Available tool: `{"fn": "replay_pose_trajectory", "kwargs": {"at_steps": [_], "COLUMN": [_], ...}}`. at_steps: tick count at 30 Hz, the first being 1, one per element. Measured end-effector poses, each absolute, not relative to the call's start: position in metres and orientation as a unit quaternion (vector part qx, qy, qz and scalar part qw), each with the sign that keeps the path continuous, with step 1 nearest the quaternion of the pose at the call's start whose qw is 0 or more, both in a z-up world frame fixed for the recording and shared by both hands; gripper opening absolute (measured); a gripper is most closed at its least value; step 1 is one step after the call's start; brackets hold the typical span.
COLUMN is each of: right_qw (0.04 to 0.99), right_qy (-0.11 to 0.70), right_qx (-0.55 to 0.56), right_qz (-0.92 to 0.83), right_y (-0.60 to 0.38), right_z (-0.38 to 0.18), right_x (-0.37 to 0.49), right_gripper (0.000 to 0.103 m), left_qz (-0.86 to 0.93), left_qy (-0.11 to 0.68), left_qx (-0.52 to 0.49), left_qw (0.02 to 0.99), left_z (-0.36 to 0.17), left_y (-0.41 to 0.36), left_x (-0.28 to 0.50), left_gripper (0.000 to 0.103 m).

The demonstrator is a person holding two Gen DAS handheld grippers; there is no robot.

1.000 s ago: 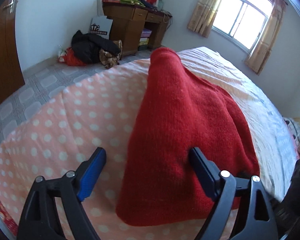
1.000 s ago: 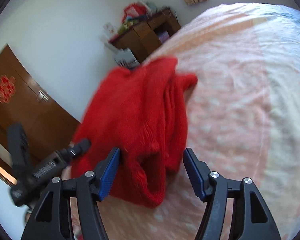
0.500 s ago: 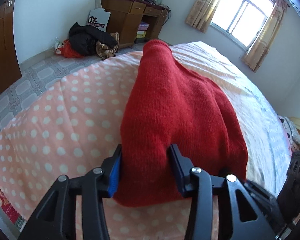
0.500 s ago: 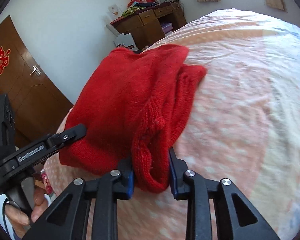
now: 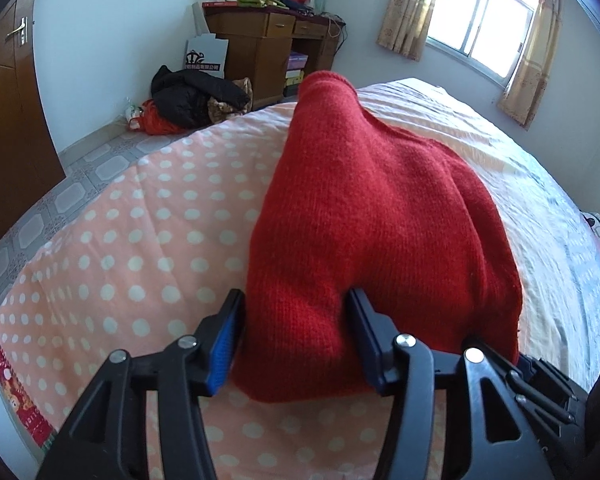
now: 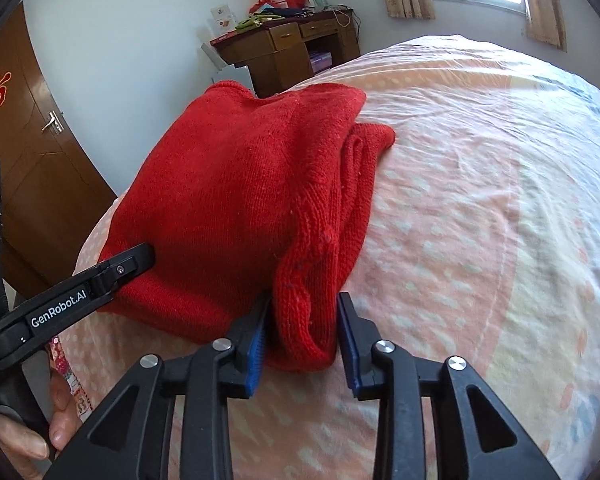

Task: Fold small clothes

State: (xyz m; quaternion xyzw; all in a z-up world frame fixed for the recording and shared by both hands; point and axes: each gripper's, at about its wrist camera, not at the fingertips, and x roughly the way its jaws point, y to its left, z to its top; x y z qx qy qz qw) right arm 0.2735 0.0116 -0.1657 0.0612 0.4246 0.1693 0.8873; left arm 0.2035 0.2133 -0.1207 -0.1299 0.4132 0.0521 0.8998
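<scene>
A red knitted sweater (image 5: 372, 216) lies folded in layers on the pink dotted bedspread (image 5: 140, 232). My left gripper (image 5: 294, 340) is shut on the sweater's near left corner, with cloth bunched between the blue pads. My right gripper (image 6: 302, 336) is shut on the near right corner of the sweater (image 6: 244, 196), where the folded knit edges are stacked. The left gripper also shows in the right wrist view (image 6: 132, 260), with its finger pressed into the sweater's left edge.
The bed edge curves along the left (image 5: 28, 280), with tiled floor (image 5: 100, 156) beyond. A wooden desk (image 5: 260, 48) with clutter, a pile of dark clothes (image 5: 192, 96) and a brown door (image 6: 32, 160) stand by the far wall. A curtained window (image 5: 480, 28) is at right.
Both grippers were open around the sweater's near corners one second ago. They have closed on the cloth and now hold it; the views have shifted slightly.
</scene>
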Motion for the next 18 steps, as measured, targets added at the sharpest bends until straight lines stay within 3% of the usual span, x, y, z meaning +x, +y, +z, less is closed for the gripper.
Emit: {"fn": "replay_pose_trajectory", "kwargs": {"at_steps": [13, 15, 18], "right_qw": [0.887, 0.887, 0.886], "right_qy": [0.441, 0.442, 0.444], "right_qx": [0.032, 0.021, 0.019], "right_qz": [0.131, 0.132, 0.131], "right_y": [0.019, 0.022, 0.023], "right_z": [-0.171, -0.172, -0.172], "right_x": [0.222, 0.215, 0.202], "right_gripper": [0.04, 0.05, 0.056], "left_qz": [0.045, 0.045, 0.052], "left_qy": [0.429, 0.439, 0.443], "left_qx": [-0.141, -0.132, -0.103], "left_qw": [0.891, 0.888, 0.889], "left_z": [-0.123, -0.125, -0.128], "left_y": [0.211, 0.208, 0.199], "left_x": [0.165, 0.159, 0.147], "left_gripper": [0.057, 0.055, 0.054]}}
